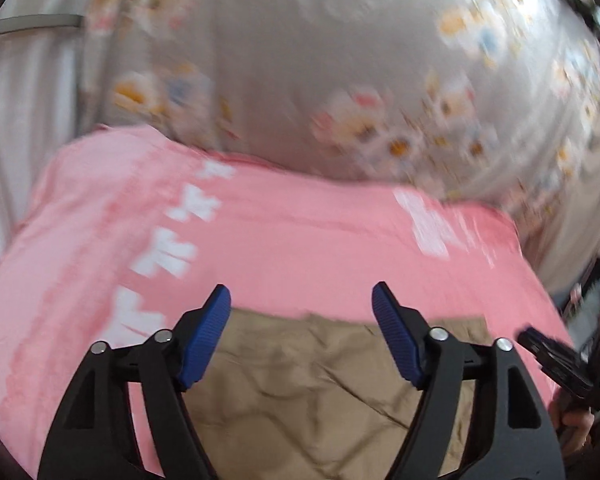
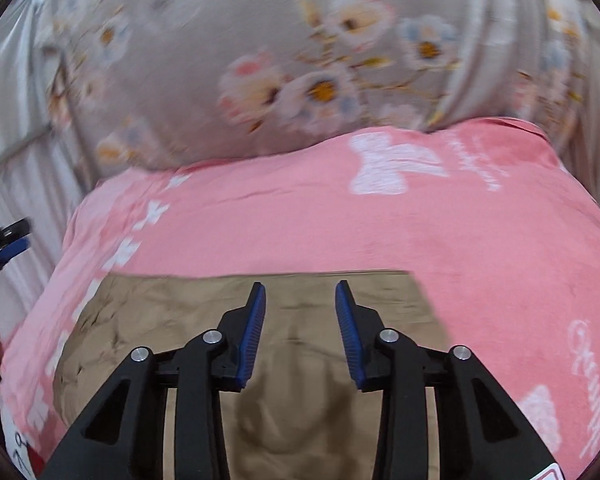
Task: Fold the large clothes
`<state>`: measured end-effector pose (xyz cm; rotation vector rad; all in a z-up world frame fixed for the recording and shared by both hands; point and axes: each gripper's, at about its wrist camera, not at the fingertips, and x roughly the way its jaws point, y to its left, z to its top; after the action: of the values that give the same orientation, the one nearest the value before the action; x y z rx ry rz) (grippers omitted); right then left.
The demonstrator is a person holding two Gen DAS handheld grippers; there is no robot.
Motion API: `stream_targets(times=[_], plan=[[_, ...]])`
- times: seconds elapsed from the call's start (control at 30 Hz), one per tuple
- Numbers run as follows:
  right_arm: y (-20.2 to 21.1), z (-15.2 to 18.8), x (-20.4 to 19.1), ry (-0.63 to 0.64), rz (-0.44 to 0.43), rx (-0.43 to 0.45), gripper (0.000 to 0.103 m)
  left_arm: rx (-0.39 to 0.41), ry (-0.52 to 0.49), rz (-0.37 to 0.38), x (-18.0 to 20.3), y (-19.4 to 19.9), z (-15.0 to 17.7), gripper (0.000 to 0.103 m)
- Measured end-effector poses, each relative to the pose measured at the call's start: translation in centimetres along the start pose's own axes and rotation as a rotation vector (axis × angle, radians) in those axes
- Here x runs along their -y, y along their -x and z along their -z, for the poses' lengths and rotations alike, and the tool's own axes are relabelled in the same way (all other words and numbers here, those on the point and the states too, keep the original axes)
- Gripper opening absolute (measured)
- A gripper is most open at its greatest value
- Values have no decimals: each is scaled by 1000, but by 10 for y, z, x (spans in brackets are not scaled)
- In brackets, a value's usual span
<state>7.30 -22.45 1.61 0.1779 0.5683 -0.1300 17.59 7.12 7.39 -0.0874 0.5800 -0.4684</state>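
1. Left gripper (image 1: 301,298): jaws spread wide, nothing between the blue pads (image 1: 204,340); it hangs above the near part of the garment, not touching it as far as the blur allows.
2. Right gripper (image 2: 300,294): jaws parted, narrower than the left, holding nothing; it sits over the middle of the garment.
3. Khaki garment (image 2: 312,420): lies flat and creased on the pink blanket (image 2: 480,248), nearest the cameras; in the right wrist view its far edge is straight and runs left to right, its right edge runs back toward the camera; the near end is cut off, so the long axis cannot be told.
4. Pink blanket: white bow shapes and script; it covers the surface under the garment.
5. Floral sheet (image 2: 260,60): grey with blurred flowers, beyond the blanket's far edge.
6. Pale curtain (image 1: 24,92): at the far left.
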Motion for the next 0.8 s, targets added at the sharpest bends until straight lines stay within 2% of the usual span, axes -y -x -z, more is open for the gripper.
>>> stream_targets(times=[0.07,0.17,0.27,0.33,0.47,0.8], plan=[[-20,-2,-27,63,17,-20,30,-74,-54,1,32,-36,15,63],[-50,-1,-44,109,59,-62,29,-153,-126,-45,69,-90,35,60],[-80,7,-37,112,111,-112,28,-199,-142,-98,77,-127,50,60],[-93,15,-26,81,106,-132,28,-219,-122,-114,73,-141,61,61],[-106,23,-20,56,102,-135,28,-196,-98,-120,66,-155,72,61],[-117,38,-26,79,145,-99,28,-143,-120,-168,70,-163,88,62]])
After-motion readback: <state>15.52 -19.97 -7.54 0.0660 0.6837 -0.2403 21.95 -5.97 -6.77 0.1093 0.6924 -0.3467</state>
